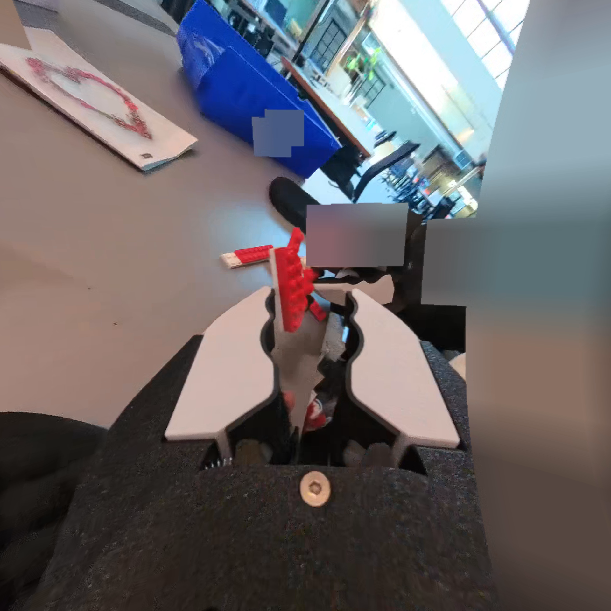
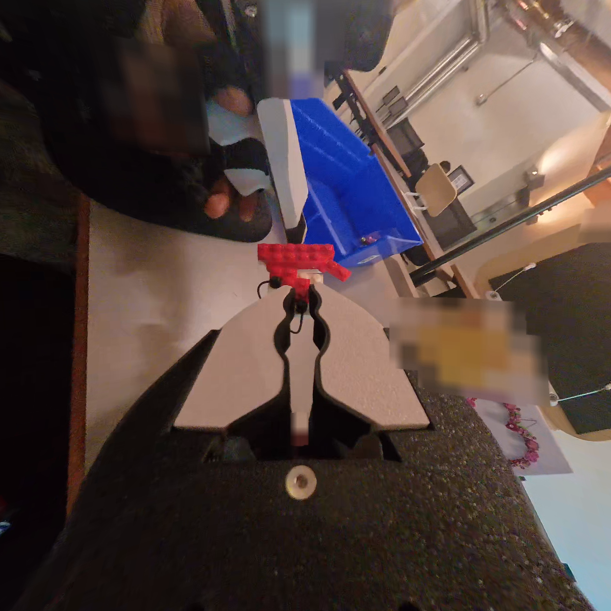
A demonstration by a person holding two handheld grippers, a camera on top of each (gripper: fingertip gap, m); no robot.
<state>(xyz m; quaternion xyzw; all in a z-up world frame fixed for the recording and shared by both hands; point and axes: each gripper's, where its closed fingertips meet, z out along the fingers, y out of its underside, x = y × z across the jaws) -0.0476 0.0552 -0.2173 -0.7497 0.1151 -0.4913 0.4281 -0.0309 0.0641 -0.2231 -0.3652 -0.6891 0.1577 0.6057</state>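
A red brick assembly (image 1: pixel 292 291) backed by a white plate stands upright between the fingers of my left gripper (image 1: pixel 310 292). It leans against the left finger, and the right finger is well apart, so this gripper is open. My right gripper (image 2: pixel 299 292) is shut on the narrow lower end of the same red assembly (image 2: pixel 297 254), which has small black parts. In the right wrist view, one white finger (image 2: pixel 286 165) of the left gripper ends just above the assembly. The right gripper is mostly hidden in the left wrist view.
A red and white brick strip (image 1: pixel 248 256) lies on the grey table (image 1: pixel 99 264). A blue bin (image 1: pixel 251 99) stands behind it and also shows in the right wrist view (image 2: pixel 347 185). A printed sheet with a red heart wreath (image 1: pixel 89 99) lies at the far left. A hand (image 2: pixel 218 198) holds the left gripper.
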